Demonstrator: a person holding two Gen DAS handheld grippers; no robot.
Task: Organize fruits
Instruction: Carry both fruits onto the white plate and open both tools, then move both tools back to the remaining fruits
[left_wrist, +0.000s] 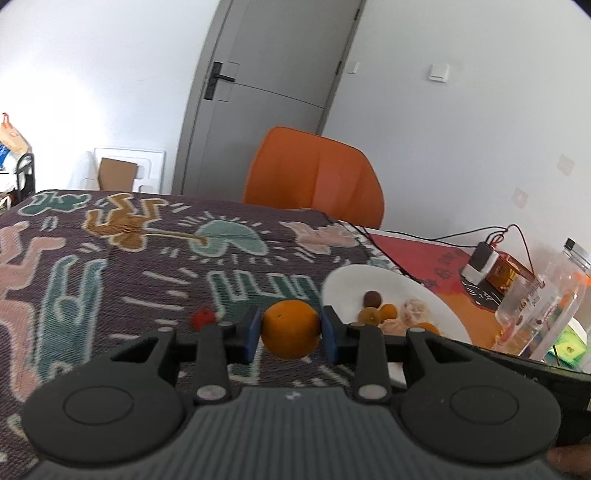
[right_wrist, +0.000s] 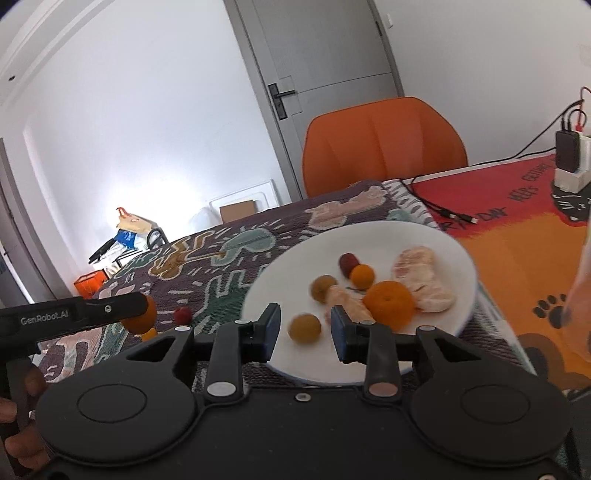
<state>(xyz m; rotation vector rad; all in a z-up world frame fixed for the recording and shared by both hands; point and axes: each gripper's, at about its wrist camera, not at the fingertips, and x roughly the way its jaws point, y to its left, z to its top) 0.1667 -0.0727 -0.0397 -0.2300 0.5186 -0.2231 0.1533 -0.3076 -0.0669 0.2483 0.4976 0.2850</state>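
Left gripper held low and level over the patterned cloth on the worktop, pointing toward the orange chair. Its blue-padded fingers are clamped on a round orange, smooth matte skin with a small dimple; the fruit sits between the pads, lifted off the cloth, just left of the white plate. In the right wrist view the same gripper enters from the left as a black bar, orange peeking out at its tip.

Right gripper hovers over the near rim of the plate, tilted slightly down. Fingers are spread apart, nothing pinched. A small yellow-orange round fruit, blurred, appears in the gap between them, over the plate; whether it rests on the plate cannot be told.

Plate: round, glossy white, shallow. On it: a whole tangerine, a peeled pale segmented citrus, a peeled orange segment, a small orange kumquat-like fruit, a dark red oval fruit, a dull brownish-yellow round fruit.

A small red fruit lies on the woven cloth, left of the left gripper.

Clear plastic bottle at far right. Black cables trail over the red-and-orange mat.
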